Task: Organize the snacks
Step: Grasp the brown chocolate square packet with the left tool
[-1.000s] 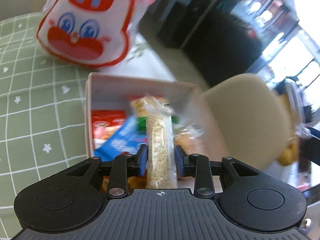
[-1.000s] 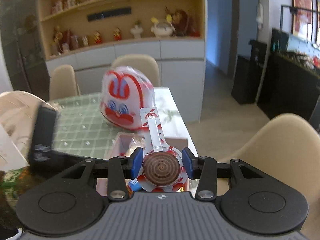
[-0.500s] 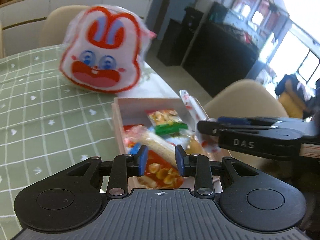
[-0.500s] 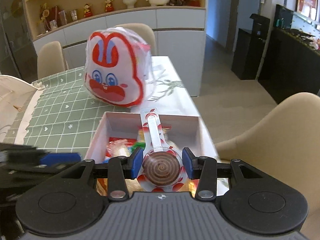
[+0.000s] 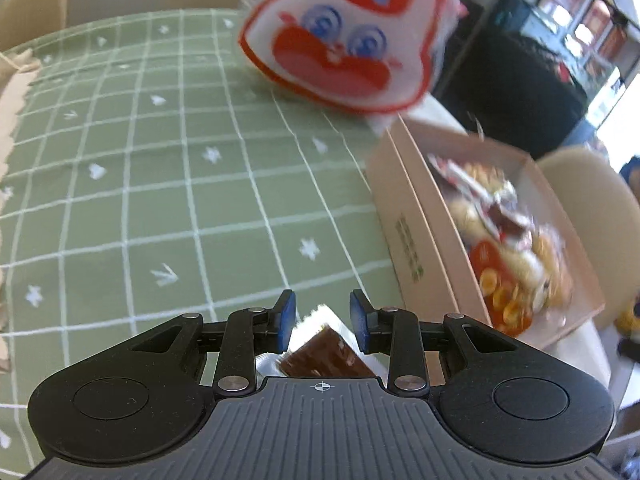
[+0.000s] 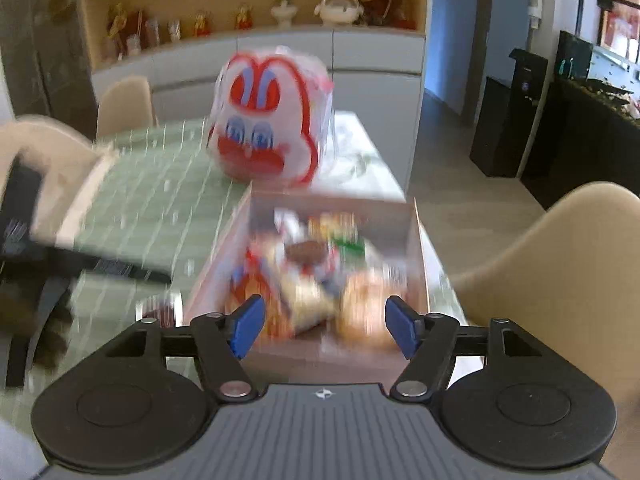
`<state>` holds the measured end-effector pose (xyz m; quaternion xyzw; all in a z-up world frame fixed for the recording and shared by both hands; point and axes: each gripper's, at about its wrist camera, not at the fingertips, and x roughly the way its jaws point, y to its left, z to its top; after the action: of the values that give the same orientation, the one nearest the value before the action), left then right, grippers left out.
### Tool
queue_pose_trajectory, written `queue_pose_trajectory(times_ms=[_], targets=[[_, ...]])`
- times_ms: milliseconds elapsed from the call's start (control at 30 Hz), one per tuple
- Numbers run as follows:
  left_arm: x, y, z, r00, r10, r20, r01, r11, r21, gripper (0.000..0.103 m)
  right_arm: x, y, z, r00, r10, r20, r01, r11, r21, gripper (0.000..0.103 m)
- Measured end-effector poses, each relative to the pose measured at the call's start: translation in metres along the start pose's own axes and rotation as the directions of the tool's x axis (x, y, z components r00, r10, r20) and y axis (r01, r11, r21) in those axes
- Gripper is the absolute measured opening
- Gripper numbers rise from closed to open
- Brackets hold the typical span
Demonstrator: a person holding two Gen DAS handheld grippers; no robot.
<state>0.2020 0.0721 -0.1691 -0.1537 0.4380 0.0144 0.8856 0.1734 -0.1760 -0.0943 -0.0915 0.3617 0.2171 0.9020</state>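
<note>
The left gripper (image 5: 322, 320) tilts steeply down over the green checked tablecloth (image 5: 160, 184), its blue pads (image 5: 286, 318) parted with nothing clamped; a brown snack packet with a silvery edge (image 5: 324, 348) lies on the cloth under the gap, and whether the pads touch it cannot be told. From this gripper the pale pink box (image 5: 412, 224) sits at about two o'clock, filled with a blurred heap of wrapped snacks (image 5: 508, 256), and the single rabbit-face bag (image 5: 344, 36), white with red outline and blue eyes, stands at about twelve o'clock, just behind the box's far corner. The right gripper (image 6: 324, 326) also points downward, directly over the near end of the same box (image 6: 416, 248). Its jaws have just been opening and stand wide apart, nothing between the pads (image 6: 248, 326); the snacks lie loose in the box (image 6: 312, 276) below, among them one round brown spiral disc (image 6: 306, 252) at about twelve o'clock from the gap. The pieces are too smeared to count. The rabbit bag (image 6: 268, 120) stands beyond the box at twelve o'clock. At nine o'clock the left tool's dark, blurred body (image 6: 24, 216) shows over the cloth. Three beige chairs show: two (image 6: 124, 104) behind the table, one (image 6: 560, 272) at three o'clock.
</note>
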Motion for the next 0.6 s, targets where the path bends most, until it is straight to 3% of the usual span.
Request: queue_pose_trajectory(times_ms=[233, 367, 467, 600], targets=[[-0.008, -0.022, -0.024, 0.999, 0.038, -0.038, -0.03, 0.978, 0.205, 0.033, 0.008, -0.001, -0.075, 0.986, -0.026, -0.168, 0.029, 0.999, 0.018, 0.067], [-0.017, -0.027, -0.043, 0.998, 0.026, -0.052, -0.01, 0.958, 0.286, 0.033, 0.011, -0.001, -0.084, 0.981, -0.003, -0.193, 0.012, 0.999, 0.046, 0.067], [-0.033, -0.023, -0.061, 0.998, -0.005, -0.065, 0.024, 0.957, 0.289, 0.033, 0.012, 0.009, -0.077, 0.984, 0.016, -0.177, -0.011, 1.0, 0.026, 0.067], [-0.053, -0.01, -0.079, 0.997, -0.042, -0.066, 0.055, 0.976, 0.209, 0.033, 0.016, 0.037, -0.067, 0.984, 0.093, -0.152, -0.1, 0.994, -0.042, 0.067]])
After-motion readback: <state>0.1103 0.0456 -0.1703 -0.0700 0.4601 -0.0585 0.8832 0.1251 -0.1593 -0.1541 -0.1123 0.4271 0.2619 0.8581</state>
